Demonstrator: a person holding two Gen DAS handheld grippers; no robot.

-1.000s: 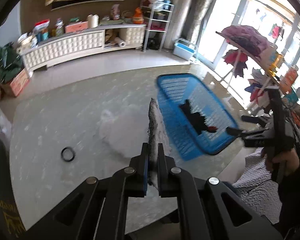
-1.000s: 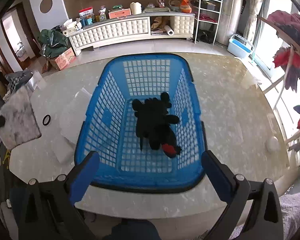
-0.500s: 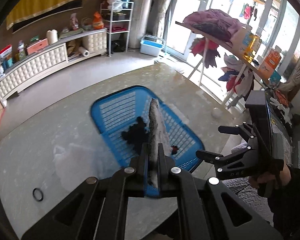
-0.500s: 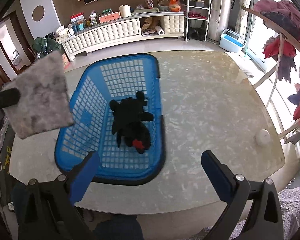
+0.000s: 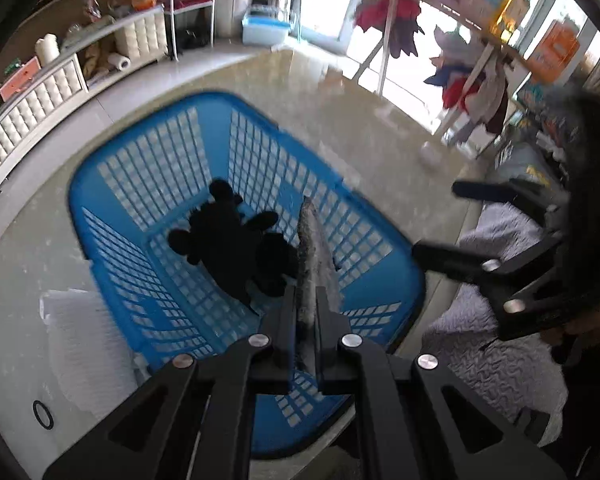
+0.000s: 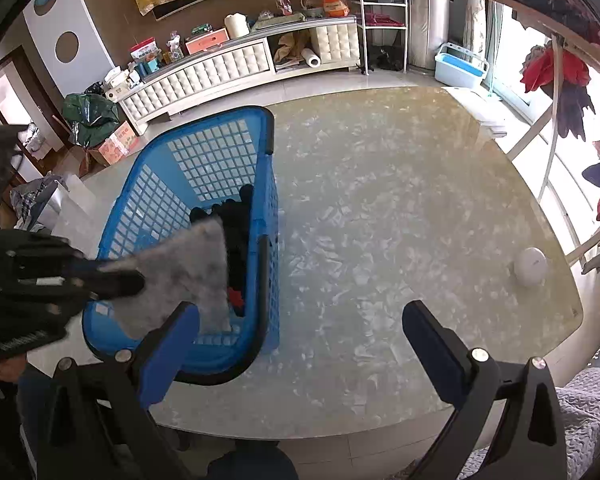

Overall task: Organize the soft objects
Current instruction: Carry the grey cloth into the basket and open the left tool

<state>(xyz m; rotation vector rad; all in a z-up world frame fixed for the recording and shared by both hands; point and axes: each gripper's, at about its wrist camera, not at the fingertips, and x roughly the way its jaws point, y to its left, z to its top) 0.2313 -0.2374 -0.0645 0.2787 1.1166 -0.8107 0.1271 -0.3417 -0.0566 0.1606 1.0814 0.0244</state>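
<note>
Two tongs: our left gripper (image 5: pixel 305 312) pinches grey fuzzy cloth (image 6: pixel 180 268) above blue basket (image 5: pixel 112 168) for dropping; right gripper (image 6: pixel 300 320) gapes wide, empty.

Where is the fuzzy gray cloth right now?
The gray cloth is pinched in the left tool, hanging over the blue basket beside the black plush toy.

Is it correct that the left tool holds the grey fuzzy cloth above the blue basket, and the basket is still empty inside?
Not quite. The left tool does hold the grey fuzzy cloth above the blue basket, but the basket is not empty: a black plush toy already lies on its floor. The left wrist view shows this plainly.
</note>
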